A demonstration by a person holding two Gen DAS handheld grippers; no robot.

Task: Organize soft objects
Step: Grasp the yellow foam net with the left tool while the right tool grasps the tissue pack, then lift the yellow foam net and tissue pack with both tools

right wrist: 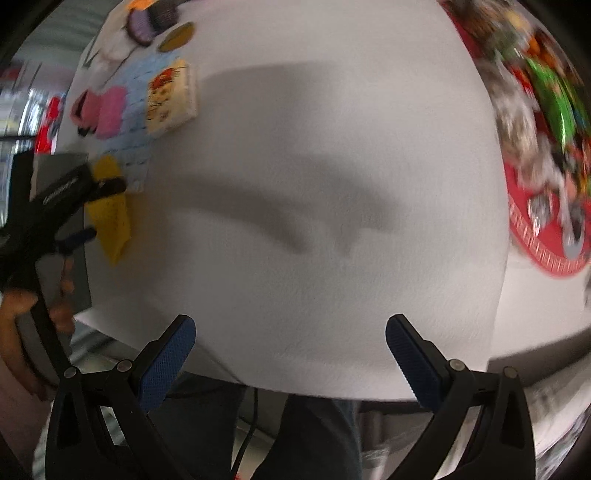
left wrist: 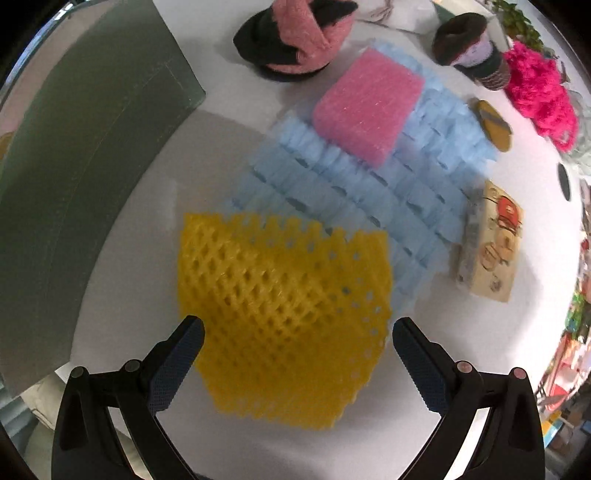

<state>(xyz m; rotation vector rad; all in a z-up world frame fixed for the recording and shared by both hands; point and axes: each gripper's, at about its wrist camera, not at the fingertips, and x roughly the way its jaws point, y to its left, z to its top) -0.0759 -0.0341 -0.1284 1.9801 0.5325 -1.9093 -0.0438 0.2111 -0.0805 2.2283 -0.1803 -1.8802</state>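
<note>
Left tongs (left wrist: 297, 328): fingers spread wide apart, holding nothing, poised over the near edge of the yellow foam mesh sleeve (left wrist: 284, 317), one finger at each side of it.
Yellow foam mesh sleeve: lies flat on the white bench (left wrist: 221, 147), its far edge overlapping the pale blue foam mesh sheet (left wrist: 369, 184).
Pale blue foam mesh sheet: spread flat, reaching from the yellow sleeve toward the far right.
Pink rectangular foam block (left wrist: 369, 103): rests on the far part of the blue sheet.
Pink and black knitted hat (left wrist: 295, 33): at the far edge, just beyond the pink block.
Bright magenta fluffy yarn bundle (left wrist: 539, 96): far right, well apart from the sleeve.
Cream printed rectangular pad (left wrist: 491, 240): just right of the blue sheet.
Dark green mat (left wrist: 74, 166): fills the left side of the bench.
Right tongs (right wrist: 290, 328): fingers wide apart, empty, above bare bench near its near edge; blurred clutter lies far right.
</note>
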